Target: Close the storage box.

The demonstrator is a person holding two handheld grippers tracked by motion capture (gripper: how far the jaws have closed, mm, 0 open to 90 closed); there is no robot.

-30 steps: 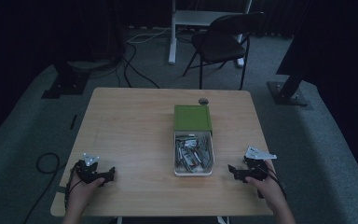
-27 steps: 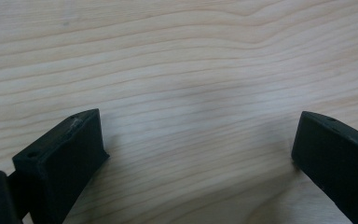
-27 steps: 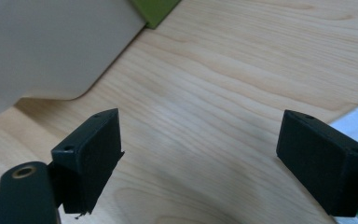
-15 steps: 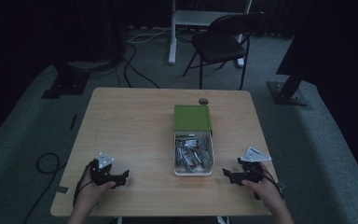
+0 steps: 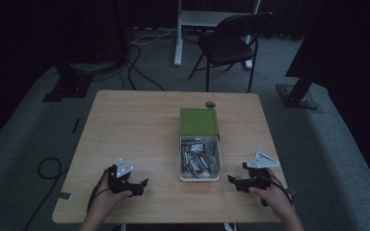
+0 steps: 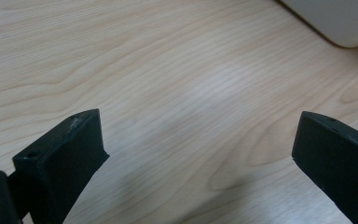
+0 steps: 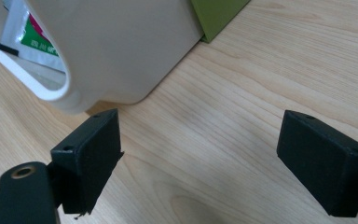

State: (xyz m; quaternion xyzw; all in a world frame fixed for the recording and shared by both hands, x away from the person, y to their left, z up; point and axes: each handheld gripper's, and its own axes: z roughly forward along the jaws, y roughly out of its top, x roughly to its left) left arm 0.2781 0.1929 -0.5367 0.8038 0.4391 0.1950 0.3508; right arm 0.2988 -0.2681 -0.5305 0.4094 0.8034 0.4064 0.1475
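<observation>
The white tray (image 5: pixel 200 177) is sitting mid-table, the green lid (image 5: pixel 199 121) touching its far end. Both the left gripper (image 5: pixel 142 185) and right gripper (image 5: pixel 232 180) are gaping wide, holding nothing. The right gripper view is revealing what look like packets (image 7: pixel 28 35) inside.

Dim, murky high view with black surroundings; brighter, softly blurred close-up gripper views.
</observation>
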